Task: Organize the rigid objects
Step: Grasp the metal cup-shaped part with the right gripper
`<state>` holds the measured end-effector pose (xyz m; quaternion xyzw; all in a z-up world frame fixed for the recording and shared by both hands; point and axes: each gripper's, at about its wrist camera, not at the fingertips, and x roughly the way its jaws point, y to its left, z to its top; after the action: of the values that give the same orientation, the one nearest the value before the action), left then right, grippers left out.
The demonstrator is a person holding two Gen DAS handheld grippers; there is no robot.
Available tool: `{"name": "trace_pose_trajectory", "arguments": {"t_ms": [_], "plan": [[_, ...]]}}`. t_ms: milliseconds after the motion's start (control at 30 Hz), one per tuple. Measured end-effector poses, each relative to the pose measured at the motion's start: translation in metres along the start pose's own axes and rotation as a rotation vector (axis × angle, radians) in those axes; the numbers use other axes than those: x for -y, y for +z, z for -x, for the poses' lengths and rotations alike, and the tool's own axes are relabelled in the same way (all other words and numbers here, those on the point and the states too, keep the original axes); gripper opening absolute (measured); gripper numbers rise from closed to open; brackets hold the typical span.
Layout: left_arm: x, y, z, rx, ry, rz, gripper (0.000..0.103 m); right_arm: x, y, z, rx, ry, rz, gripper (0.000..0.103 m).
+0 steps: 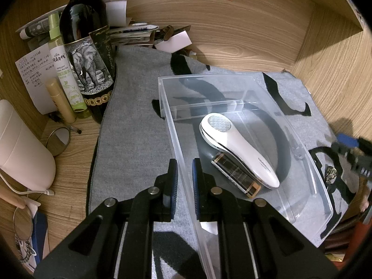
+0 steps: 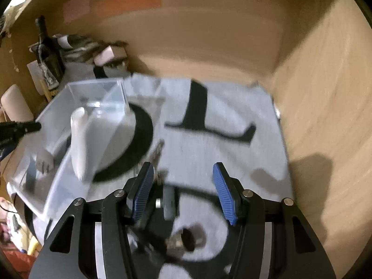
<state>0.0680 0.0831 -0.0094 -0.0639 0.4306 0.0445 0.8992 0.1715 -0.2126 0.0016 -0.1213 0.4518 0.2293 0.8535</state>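
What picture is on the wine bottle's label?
A black-and-white elephant on the wine bottle, clearest in the left wrist view.

Warm, dim indoor light. The left wrist view is sharp, with glare on the clear box [image 1: 234,93]. The right wrist view is smeared by motion blur. Fisheye bending and dark corners in both.

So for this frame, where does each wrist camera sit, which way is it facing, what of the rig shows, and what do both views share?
Left wrist: on the left gripper, angled down at the clear bin; its fingers are shut on the bin's near wall, with the white handheld device inside.
Right wrist: on the right gripper, blurred, angled down over the grey mat; its blue-padded fingers are open and empty.
Shared: bin, white device, mat, wine bottle and wooden walls; each view catches the other gripper at its edge.
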Motion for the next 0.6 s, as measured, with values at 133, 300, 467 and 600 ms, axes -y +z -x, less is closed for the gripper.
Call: {"name": "trace_pose_trajectory", "arguments": {"t_ms": [133, 300, 467, 600], "plan": [[0.0, 0.0, 0.0, 0.0, 0.001, 0.0, 0.011, 0.006, -0.025, -0.01, -0.062, 0.009, -0.056, 0.05], [0.0, 0.0, 0.0, 0.001, 0.0, 0.0, 0.011, 0.011, -0.047, -0.014, -0.107, 0.012, -0.099, 0.05], [0.0, 0.0, 0.0, 0.001, -0.001, 0.002, 0.011, 0.011, -0.057, -0.018, -0.116, 0.015, -0.105, 0.044], [0.001, 0.0, -0.001, 0.002, -0.002, 0.003, 0.011, 0.013, -0.055, -0.016, -0.102, 0.035, -0.119, 0.033]]}}
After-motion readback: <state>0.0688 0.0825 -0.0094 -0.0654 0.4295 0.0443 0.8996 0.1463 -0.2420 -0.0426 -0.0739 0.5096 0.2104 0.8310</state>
